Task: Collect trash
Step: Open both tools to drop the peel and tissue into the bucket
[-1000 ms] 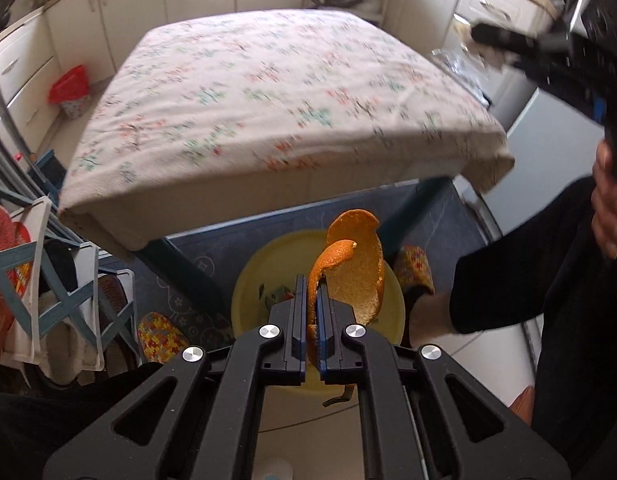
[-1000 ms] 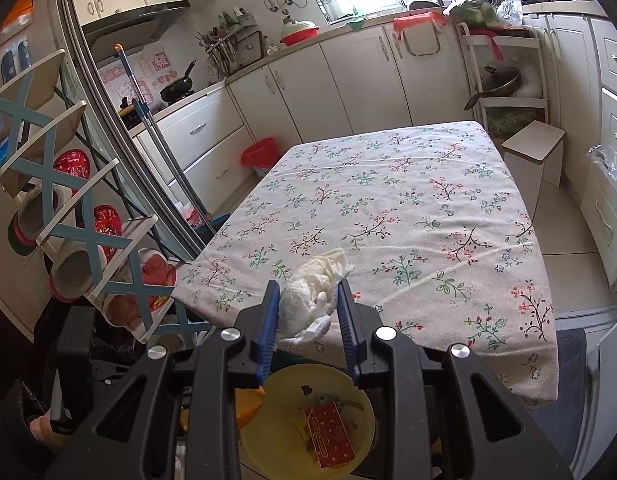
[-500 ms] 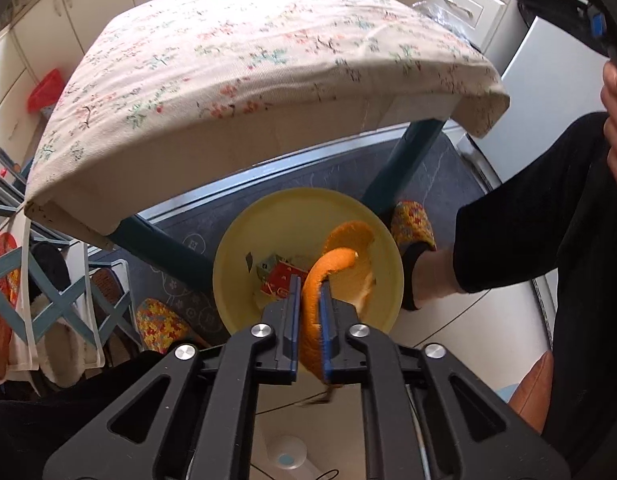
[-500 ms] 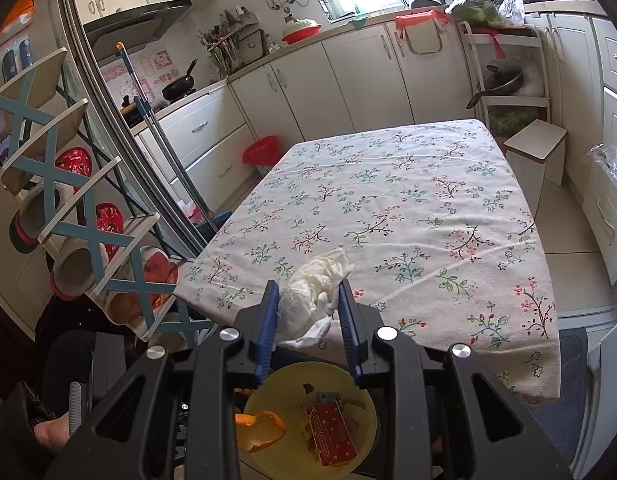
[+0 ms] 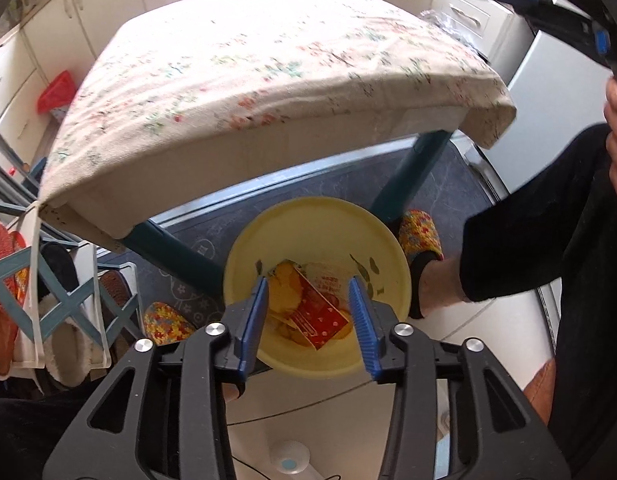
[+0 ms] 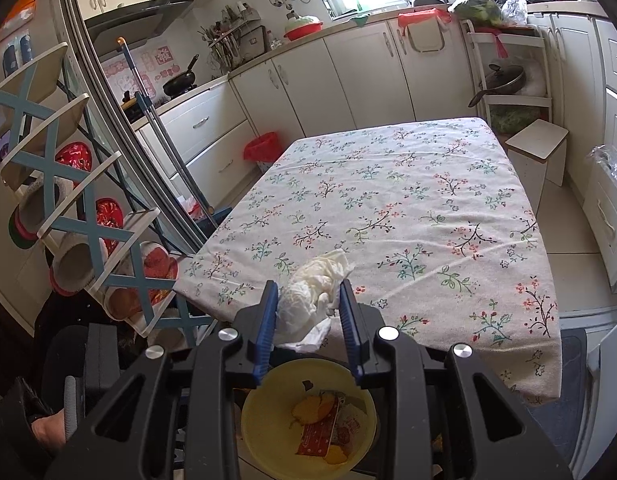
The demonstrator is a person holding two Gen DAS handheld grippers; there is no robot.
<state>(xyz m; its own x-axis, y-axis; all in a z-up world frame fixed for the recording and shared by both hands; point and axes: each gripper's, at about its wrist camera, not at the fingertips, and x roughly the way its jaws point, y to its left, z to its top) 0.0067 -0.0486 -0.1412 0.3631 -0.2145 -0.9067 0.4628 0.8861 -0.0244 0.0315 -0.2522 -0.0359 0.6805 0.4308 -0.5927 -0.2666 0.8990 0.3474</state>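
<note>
A yellow bin (image 5: 320, 232) stands on the floor by the table's near edge. Orange peel (image 5: 282, 294) and a red packet (image 5: 318, 314) lie inside it. My left gripper (image 5: 310, 314) is open and empty right above the bin. My right gripper (image 6: 308, 320) is shut on a crumpled white tissue (image 6: 312, 300), held above the table edge. The bin (image 6: 268, 420) with peel (image 6: 314, 406) and packet (image 6: 316, 434) shows below it in the right wrist view.
The table with a floral cloth (image 6: 408, 208) fills the middle. A shoe rack (image 6: 68, 208) stands at the left. The person's slippered foot (image 5: 422, 236) is beside the bin. A red-lined bin (image 6: 262, 150) and kitchen cabinets stand beyond the table.
My left gripper lowered toward the bin and opened. The orange peel dropped from it into the bin. My right gripper kept the tissue and barely moved.
</note>
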